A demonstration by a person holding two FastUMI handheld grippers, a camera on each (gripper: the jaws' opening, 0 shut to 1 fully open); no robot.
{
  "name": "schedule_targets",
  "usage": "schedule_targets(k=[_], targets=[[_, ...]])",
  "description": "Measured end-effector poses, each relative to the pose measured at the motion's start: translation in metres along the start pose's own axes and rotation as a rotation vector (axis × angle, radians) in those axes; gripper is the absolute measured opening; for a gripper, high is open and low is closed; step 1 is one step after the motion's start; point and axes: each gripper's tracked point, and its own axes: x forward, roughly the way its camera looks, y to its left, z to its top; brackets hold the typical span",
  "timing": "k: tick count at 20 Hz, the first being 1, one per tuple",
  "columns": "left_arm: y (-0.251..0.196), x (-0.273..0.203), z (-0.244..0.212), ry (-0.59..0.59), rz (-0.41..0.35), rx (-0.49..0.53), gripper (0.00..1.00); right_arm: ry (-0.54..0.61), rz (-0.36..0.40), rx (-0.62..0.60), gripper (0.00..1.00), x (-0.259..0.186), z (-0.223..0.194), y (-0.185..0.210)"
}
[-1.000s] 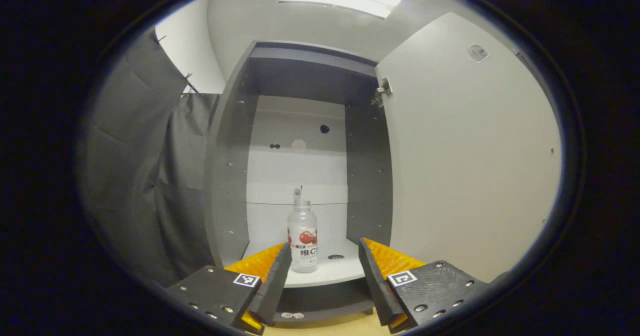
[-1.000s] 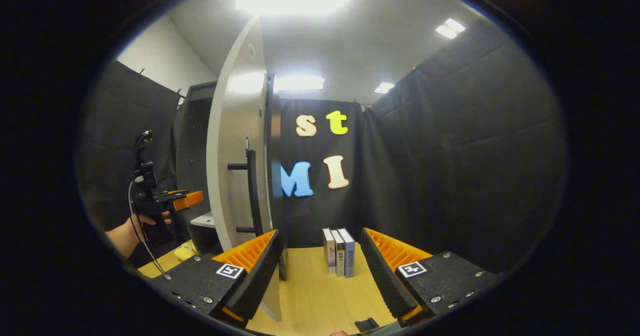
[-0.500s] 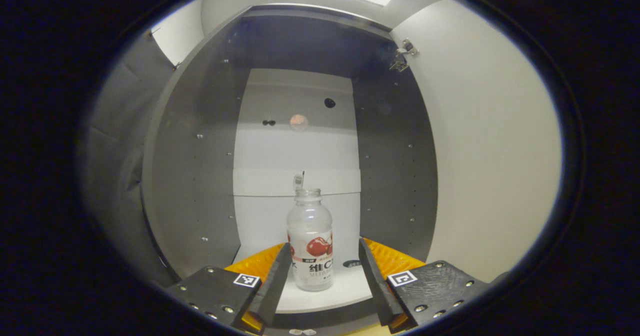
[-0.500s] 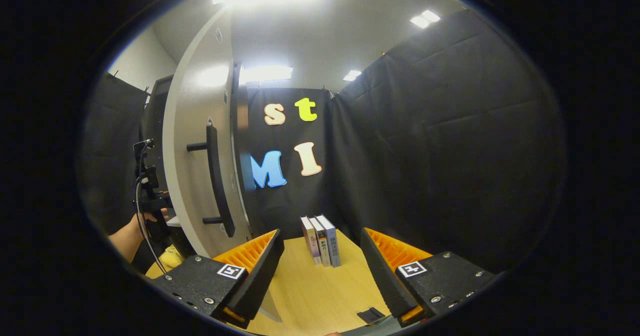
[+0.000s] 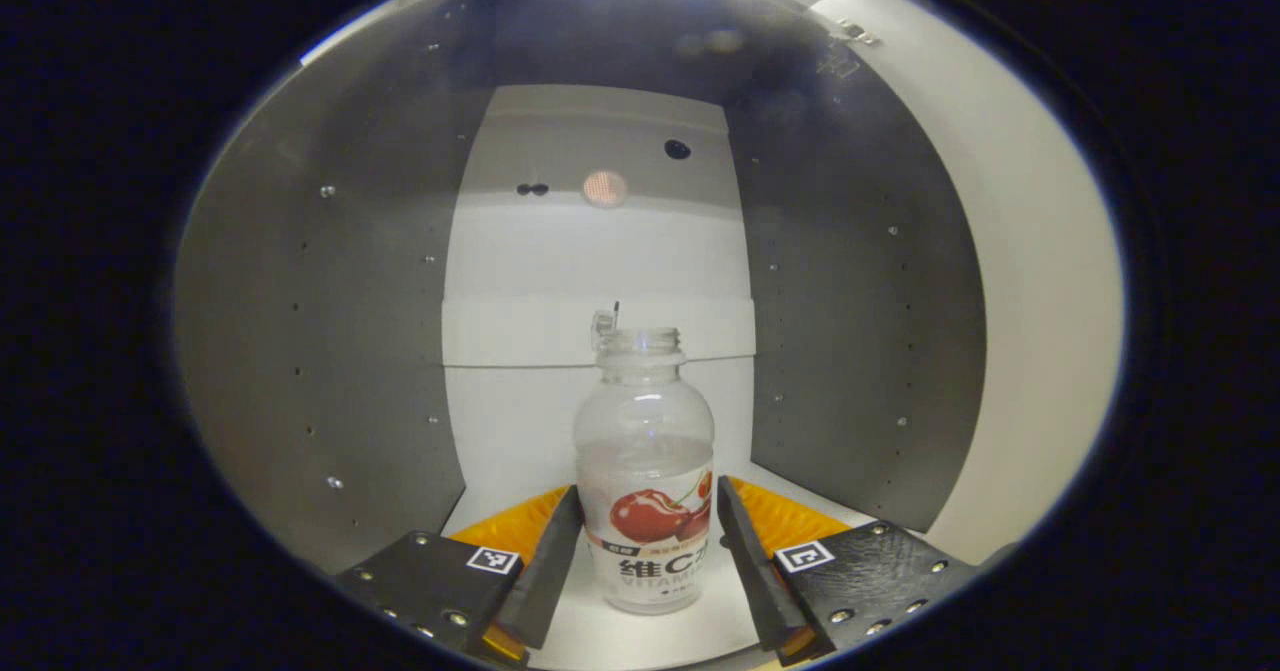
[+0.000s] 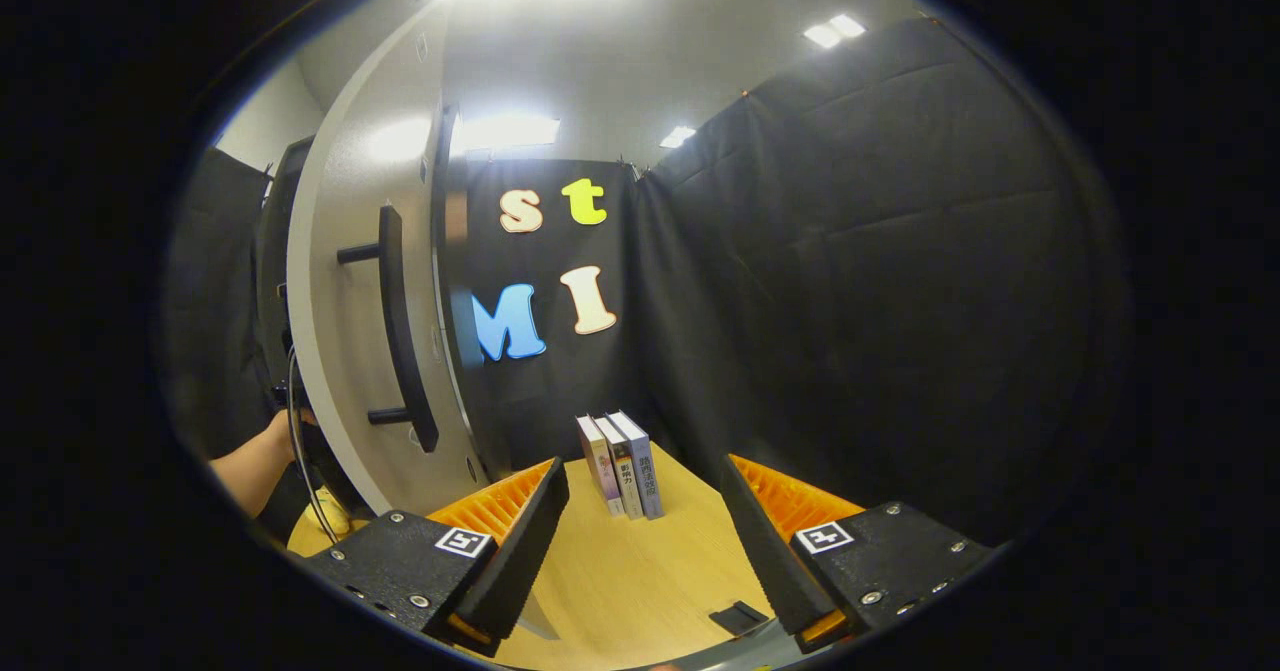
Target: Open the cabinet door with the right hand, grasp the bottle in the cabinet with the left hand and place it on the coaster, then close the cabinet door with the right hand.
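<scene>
Inside the cabinet (image 5: 330, 351), on its white shelf (image 5: 650, 641), we see the bottle (image 5: 646, 481) standing upright and uncapped between the fingers of our left hand-held gripper (image 5: 640, 541); the jaws are wide and flank its label without clearly pressing it. Our right hand-held gripper (image 6: 640, 536) hangs wide and empty over the worktop (image 6: 640, 591), beside the open cabinet door (image 6: 340, 351) with its dark handle (image 6: 400, 341). Three books (image 6: 620, 463) stand near the worktop's far edge.

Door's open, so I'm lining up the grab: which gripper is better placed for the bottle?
Left. The left gripper is open with the bottle between its fingers; the right gripper faces books outside the door.
</scene>
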Motion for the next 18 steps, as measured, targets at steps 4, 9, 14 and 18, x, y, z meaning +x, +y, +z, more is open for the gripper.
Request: schedule_targets(k=[4,9,14,18], targets=[[0.001,0.006,-0.003,0.013,0.013,0.014,0.65,0.005,0.016,0.001,0.95,0.002,-0.001,0.001],[-0.006,-0.029,0.022,-0.015,0.056,-0.027,0.71,0.003,0.061,0.007,0.95,0.005,0.004,0.004],[-0.009,-0.095,0.042,-0.062,0.095,-0.032,0.71,-0.009,0.107,0.005,0.94,0.007,0.011,-0.001],[-0.009,-0.145,0.049,-0.090,0.124,-0.027,0.77,-0.006,0.159,0.007,0.94,-0.006,0.012,-0.017]])
